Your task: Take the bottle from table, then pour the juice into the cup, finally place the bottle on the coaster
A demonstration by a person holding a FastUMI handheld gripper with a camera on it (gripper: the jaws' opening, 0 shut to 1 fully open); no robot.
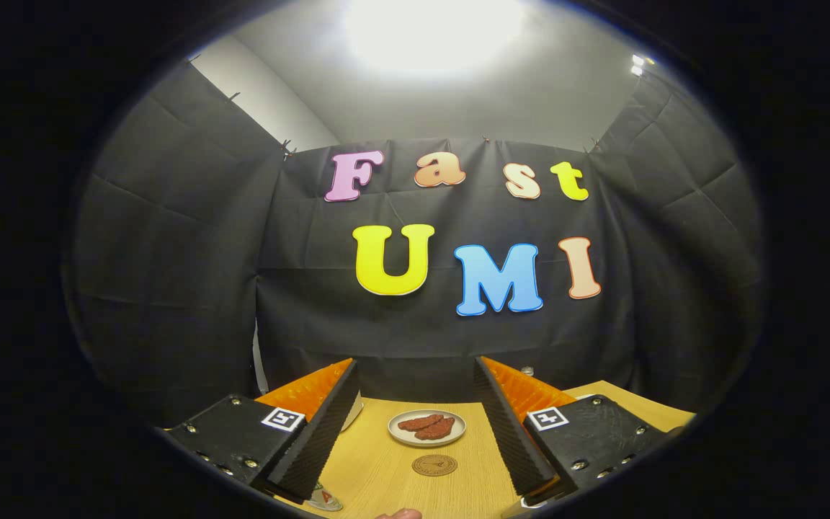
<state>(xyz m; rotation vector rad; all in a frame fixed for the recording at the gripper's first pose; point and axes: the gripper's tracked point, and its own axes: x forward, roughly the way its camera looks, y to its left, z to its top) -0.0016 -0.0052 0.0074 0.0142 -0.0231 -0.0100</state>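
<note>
Wooden table (379,468) carries a round brown coaster (434,465) between the spread fingers of the gripper (415,414), holding nothing. Just beyond the coaster sits a white plate (397,435) of reddish food.

Table (386,468): light wood grain top, low in the frame, its far edge against the black cloth wall.

On it:
- Plate (426,428), small, pale, round, lower centre of the frame, between the fingers; holds two reddish-brown pieces.
- Coaster (434,465), round, brown, just below the plate and apart from it.
- White object (352,413), partly hidden behind the left finger, left of the plate; kind unclear.
- Round item (324,498), bottom left, mostly hidden under the left finger; kind unclear.

Gripper (418,425) fingers spread wide, holding nothing.
</note>
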